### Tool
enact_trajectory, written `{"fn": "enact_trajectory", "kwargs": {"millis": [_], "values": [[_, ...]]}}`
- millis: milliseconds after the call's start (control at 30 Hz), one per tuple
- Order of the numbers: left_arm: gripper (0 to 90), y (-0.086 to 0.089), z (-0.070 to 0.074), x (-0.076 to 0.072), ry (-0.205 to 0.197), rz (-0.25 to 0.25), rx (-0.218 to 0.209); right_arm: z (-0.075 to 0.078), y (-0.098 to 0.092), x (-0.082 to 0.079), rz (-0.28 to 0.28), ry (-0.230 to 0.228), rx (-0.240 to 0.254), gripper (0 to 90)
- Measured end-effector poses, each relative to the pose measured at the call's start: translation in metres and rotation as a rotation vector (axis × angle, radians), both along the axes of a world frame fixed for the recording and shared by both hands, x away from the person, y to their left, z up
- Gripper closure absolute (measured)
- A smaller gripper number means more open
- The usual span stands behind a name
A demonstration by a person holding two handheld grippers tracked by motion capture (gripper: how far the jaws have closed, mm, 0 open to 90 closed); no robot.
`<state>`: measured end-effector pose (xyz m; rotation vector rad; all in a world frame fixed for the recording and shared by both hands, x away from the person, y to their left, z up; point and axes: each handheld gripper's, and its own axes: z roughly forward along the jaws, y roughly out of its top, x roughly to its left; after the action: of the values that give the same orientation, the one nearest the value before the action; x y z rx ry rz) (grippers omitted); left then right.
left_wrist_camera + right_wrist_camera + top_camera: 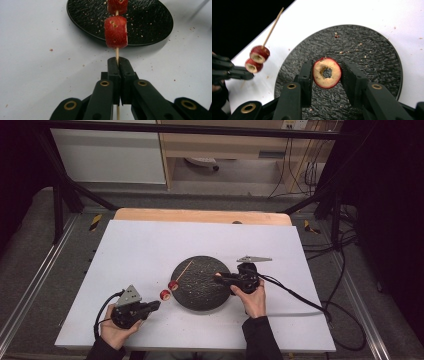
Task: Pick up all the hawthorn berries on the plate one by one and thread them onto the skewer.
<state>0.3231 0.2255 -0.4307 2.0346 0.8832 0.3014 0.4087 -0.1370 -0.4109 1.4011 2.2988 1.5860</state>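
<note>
Left gripper view cuts off the skewer (116, 53) pinched in its claw (117, 65).

**My two hand-held grippers**

My left gripper (131, 310) and right gripper (239, 280) are matte black, each with two blocky jaws on arms with brass-ringed pivots. Each carries a grey three-cornered plate and trails a black cable. My sleeves are dark.
</note>
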Motion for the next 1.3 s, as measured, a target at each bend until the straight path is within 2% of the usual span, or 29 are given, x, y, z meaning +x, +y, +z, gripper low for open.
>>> {"fn": "enact_trajectory", "kwargs": {"millis": [133, 333, 600, 833, 1167, 1300], "values": [[88.5, -0.006, 0.001, 0.0, -0.006, 0.009, -0.006, -0.004, -0.004, -0.005, -0.041, -0.009, 0.067, 63.2], [88.5, -0.013, 0.003, 0.0, -0.015, 0.025, -0.026, -0.009, -0.004, -0.009, -0.102, -0.027, 0.196, 63.2], [88.5, -0.022, 0.005, -0.001, -0.023, 0.041, -0.049, -0.013, 0.002, -0.009, -0.164, -0.052, 0.32, 63.3], [88.5, -0.029, 0.006, -0.001, -0.028, 0.051, -0.076, -0.011, 0.004, -0.009, -0.214, -0.056, 0.414, 63.3], [88.4, -0.044, 0.005, -0.003, -0.035, 0.062, -0.088, -0.001, 0.001, -0.007, -0.274, -0.097, 0.543, 63.4], [88.4, -0.05, 0.005, -0.004, -0.037, 0.061, -0.097, 0.002, 0.0, -0.005, -0.293, -0.099, 0.57, 63.4]]}}
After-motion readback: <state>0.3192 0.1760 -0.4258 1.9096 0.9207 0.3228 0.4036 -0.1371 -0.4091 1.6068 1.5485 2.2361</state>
